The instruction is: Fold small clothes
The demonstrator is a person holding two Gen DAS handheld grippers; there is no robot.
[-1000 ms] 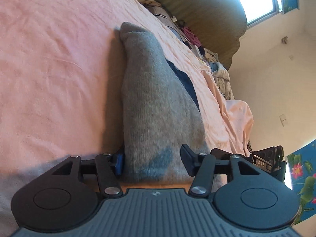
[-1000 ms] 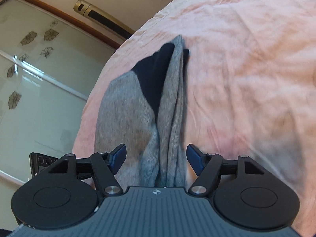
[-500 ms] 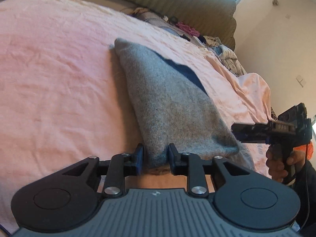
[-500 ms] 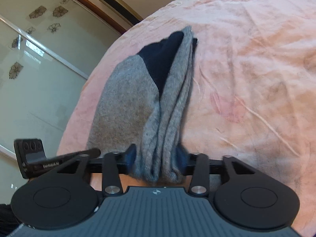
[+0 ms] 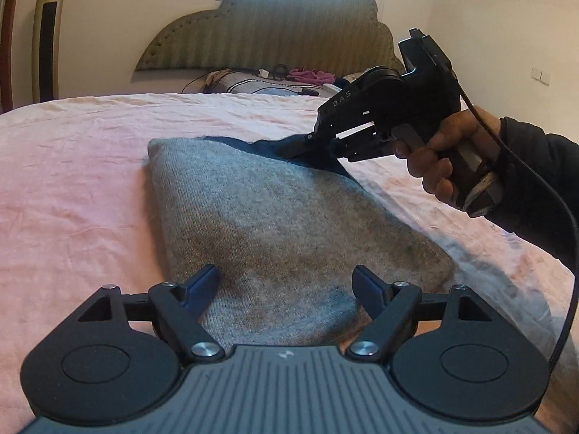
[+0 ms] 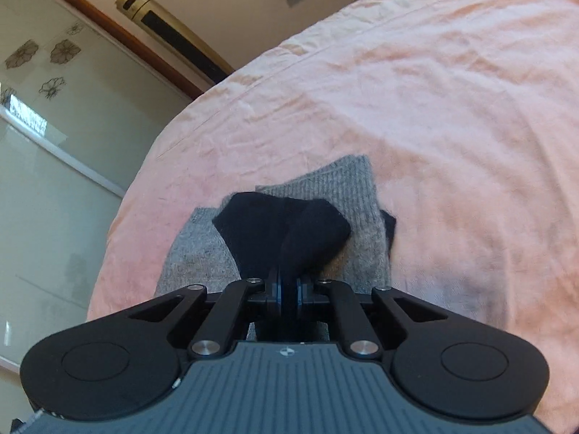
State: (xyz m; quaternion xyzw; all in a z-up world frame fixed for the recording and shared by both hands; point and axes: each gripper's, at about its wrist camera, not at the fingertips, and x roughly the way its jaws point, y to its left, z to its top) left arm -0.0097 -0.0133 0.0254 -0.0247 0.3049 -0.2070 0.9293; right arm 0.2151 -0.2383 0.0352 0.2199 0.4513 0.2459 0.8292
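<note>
I have the sock (image 5: 275, 224) lying flat on the pink sheet (image 5: 72, 188), grey body toward me and the navy end (image 6: 289, 231) pointing toward the headboard (image 5: 267, 36). From the right wrist view it looks like a pair stacked together, since a second grey cuff and a second dark edge peek out beneath; I cannot be sure.

My left tongs (image 5: 286, 284) are opening, blue pads spread to either side of the sock's near end without pressing it. The knit lies between them, free. I judge I am letting that end rest so it anchors the fold.

My right tongs (image 6: 287, 287) are pinched tight on the navy end, the dark fabric bunched and raised a little off the grey. In the left view I see my right hand (image 5: 445, 159) gripping the handle, cable trailing off, tongs reaching in from the right side. I hold the navy end there because it is the free end I mean to carry over onto the near end, halving the length.

The risk I see is the lower layer slipping out and staying behind, leaving the pair uneven.
</note>
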